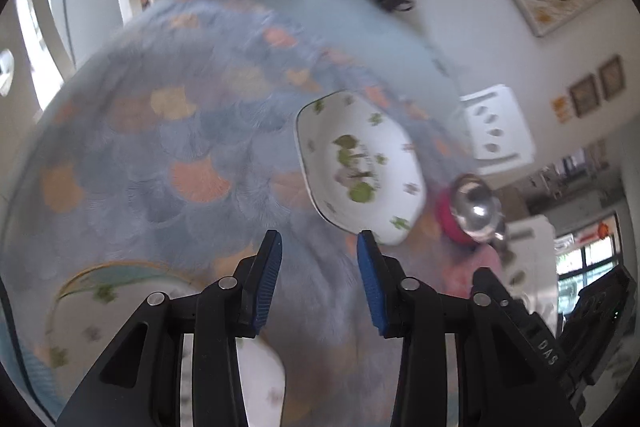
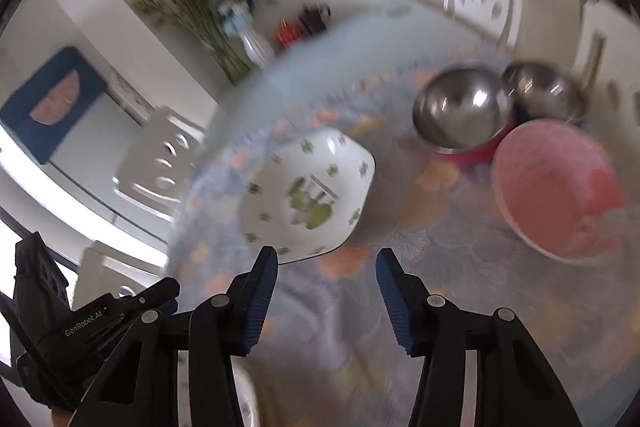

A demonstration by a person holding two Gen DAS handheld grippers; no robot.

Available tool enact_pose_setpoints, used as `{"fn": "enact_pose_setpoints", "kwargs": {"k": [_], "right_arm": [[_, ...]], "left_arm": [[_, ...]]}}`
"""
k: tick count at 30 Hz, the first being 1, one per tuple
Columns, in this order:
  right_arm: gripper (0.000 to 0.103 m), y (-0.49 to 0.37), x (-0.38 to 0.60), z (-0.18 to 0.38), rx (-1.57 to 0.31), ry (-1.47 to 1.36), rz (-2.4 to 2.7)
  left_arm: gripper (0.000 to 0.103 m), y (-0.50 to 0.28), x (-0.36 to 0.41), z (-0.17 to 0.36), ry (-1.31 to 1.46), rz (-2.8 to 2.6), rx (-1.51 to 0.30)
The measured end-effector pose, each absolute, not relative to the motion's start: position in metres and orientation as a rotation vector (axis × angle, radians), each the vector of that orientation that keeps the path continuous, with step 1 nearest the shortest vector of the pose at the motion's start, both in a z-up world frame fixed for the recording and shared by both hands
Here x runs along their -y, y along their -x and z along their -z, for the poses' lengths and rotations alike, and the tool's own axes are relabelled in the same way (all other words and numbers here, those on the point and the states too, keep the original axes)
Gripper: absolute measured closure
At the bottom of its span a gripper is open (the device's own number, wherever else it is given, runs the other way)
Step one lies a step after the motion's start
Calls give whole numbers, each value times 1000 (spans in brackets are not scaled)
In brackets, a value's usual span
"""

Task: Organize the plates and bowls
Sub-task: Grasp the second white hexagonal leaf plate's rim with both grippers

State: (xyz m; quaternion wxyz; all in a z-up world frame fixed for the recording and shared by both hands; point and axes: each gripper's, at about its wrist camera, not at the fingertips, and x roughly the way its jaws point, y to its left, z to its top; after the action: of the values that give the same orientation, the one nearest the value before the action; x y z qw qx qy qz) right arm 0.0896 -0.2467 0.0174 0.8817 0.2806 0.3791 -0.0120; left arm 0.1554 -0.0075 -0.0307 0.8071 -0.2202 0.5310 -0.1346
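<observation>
Tabletop [image 1: 160, 155] under a scale-patterned cloth. Beyond both pairs of empty, parted fingers sits the white leaf-print dish [image 2: 308, 195]: probably rigid, glazed, slick, breakable, best pinched at its rim. Right view alone shows the pink bowl [image 2: 556, 187] and second steel bowl [image 2: 544, 91]; left view shows a gold-rimmed plate [image 1: 100, 307] below-left.

Legible markings:

1. "DAS": pale raised letters, running lengthwise on the black outer arm of the left gripper [image 1: 319, 243], lower right of the left wrist view.

2. "GenRobot.AI": small white print on the black gripper body [image 2: 86, 321] at the lower left of the right wrist view, set at a slant.

Framed pictures and wall hangings in both views are too blurred to read.
</observation>
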Motion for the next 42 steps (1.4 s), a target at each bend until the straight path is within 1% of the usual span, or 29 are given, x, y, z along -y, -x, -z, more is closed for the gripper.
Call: {"fn": "enact_pose_setpoints", "kwargs": {"k": [5,10,11,12,13,15,20,24,28,29,30,32,33,34,38,42], "right_arm": [[53,-150,255,27,-880,-596,-8],[54,-187,253,54,-917,-547,-4],[56,-191,252,58,-924,-545,-4],[63,-196,251,64,-935,-539,-7],[72,-200,248,68,-945,-533,-9],[82,-204,244,73,-947,-525,-28],[85,-191,239,69,-936,-547,-15],[84,-179,227,69,-959,-580,-51],[83,-187,241,72,-972,-590,-13],[83,-192,248,72,-970,-579,7],[83,-198,254,72,-966,-568,15],[83,-209,260,74,-962,-556,-5],[82,-212,260,73,-956,-538,-6],[79,-214,258,73,-949,-523,-7],[78,-213,249,71,-919,-449,-27],[79,-206,241,64,-896,-405,-63]], "left_arm": [[69,-180,23,65,531,217,-1168],[69,-189,37,78,493,203,-1185],[69,-190,40,80,493,204,-1187],[69,-192,41,81,493,207,-1187],[69,-193,42,81,491,209,-1188],[69,-196,45,83,478,209,-1190],[69,-209,42,91,482,193,-1209],[69,-220,41,99,487,188,-1239],[69,-228,43,107,478,192,-1265],[71,-228,44,108,476,195,-1269],[76,-230,46,110,469,202,-1276],[77,-232,52,110,439,204,-1272],[80,-232,55,110,419,205,-1269],[83,-233,58,109,395,209,-1269],[84,-234,63,102,316,202,-1233],[85,-226,65,84,238,254,-1152]]}}
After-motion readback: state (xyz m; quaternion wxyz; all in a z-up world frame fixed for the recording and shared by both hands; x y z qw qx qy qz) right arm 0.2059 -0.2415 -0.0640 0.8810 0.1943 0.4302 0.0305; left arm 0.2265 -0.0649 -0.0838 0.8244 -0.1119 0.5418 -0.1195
